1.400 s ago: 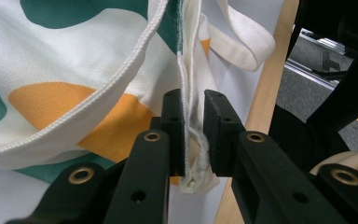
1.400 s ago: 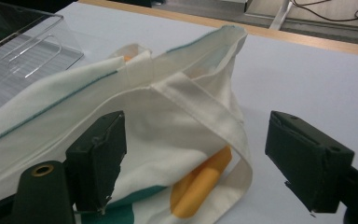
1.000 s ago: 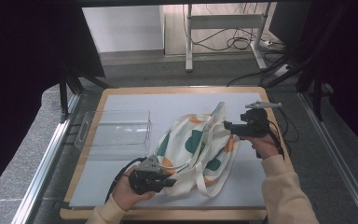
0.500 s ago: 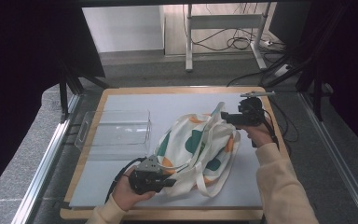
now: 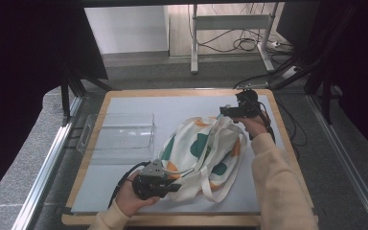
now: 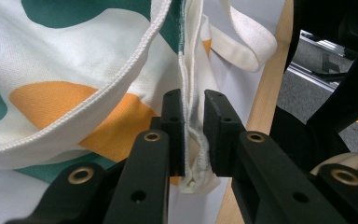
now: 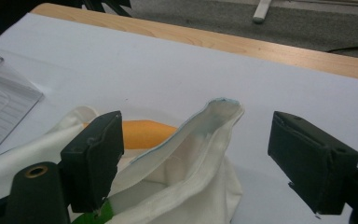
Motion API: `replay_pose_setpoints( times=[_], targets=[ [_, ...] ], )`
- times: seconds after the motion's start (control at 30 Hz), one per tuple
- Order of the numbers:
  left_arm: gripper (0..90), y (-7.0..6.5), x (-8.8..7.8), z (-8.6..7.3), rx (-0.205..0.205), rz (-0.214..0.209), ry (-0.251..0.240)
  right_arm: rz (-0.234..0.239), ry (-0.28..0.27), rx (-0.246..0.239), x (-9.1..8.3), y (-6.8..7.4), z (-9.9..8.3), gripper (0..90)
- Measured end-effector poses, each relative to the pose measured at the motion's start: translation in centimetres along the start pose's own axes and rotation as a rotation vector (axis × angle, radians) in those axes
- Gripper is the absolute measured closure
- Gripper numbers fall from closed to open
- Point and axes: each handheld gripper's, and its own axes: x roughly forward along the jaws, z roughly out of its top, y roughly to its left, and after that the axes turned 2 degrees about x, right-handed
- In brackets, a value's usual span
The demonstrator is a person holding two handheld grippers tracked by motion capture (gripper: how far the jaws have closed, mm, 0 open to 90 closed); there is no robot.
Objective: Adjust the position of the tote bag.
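The left gripper [image 6: 193,135] is clamping the seam of the cream cloth tote bag with green and orange blotches [image 5: 206,153], lying mid-table. The right gripper [image 7: 196,158] is hovering wide apart around its raised corner; it should probably close squarely on that edge.

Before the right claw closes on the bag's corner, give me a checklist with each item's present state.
1. Left claw clamped on the white cloth tote bag with green and orange patches, at its seam: ok.
2. Right claw open wide: ok.
3. Raised bag corner between its pads: ok.
4. Pads touching cloth: not ok, both stand apart.
5. Clear plastic box clear of the bag: ok.
6. Bag on the white mat: ok.
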Motion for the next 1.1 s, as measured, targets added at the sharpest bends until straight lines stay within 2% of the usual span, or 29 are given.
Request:
replay_pose_setpoints(
  times=[0.13, 0.17, 0.37, 0.53, 0.73, 0.87, 1.1],
  targets=[
    [79.4, 0.0, 0.0, 0.0, 0.001, 0.001, 0.000, -0.015, 0.017, -0.005, 0.7, 0.2, 0.2, 18.4],
    [79.4, 0.0, 0.0, 0.0, 0.002, 0.001, 0.001, -0.035, 0.029, -0.007, 1.2, 0.2, 0.3, 18.0],
    [79.4, 0.0, 0.0, 0.0, -0.003, 0.006, 0.007, -0.056, 0.052, 0.040, 2.6, -0.4, 0.3, 18.0],
    [79.3, 0.1, 0.0, 0.0, 0.006, 0.004, 0.008, -0.060, 0.066, 0.043, 3.2, -0.5, 0.2, 18.0],
    [79.3, 0.0, 0.1, 0.0, -0.001, 0.002, -0.001, -0.057, 0.086, 0.043, 3.9, -0.4, 0.0, 18.2],
    [79.3, -0.1, 0.1, 0.0, 0.000, 0.002, -0.001, -0.054, 0.111, 0.060, 4.4, -0.4, -0.3, 19.3],
    [79.3, -0.1, 0.1, 0.0, 0.001, 0.004, -0.002, -0.017, 0.175, 0.094, 4.9, -0.7, -0.7, 44.1]
  ],
)
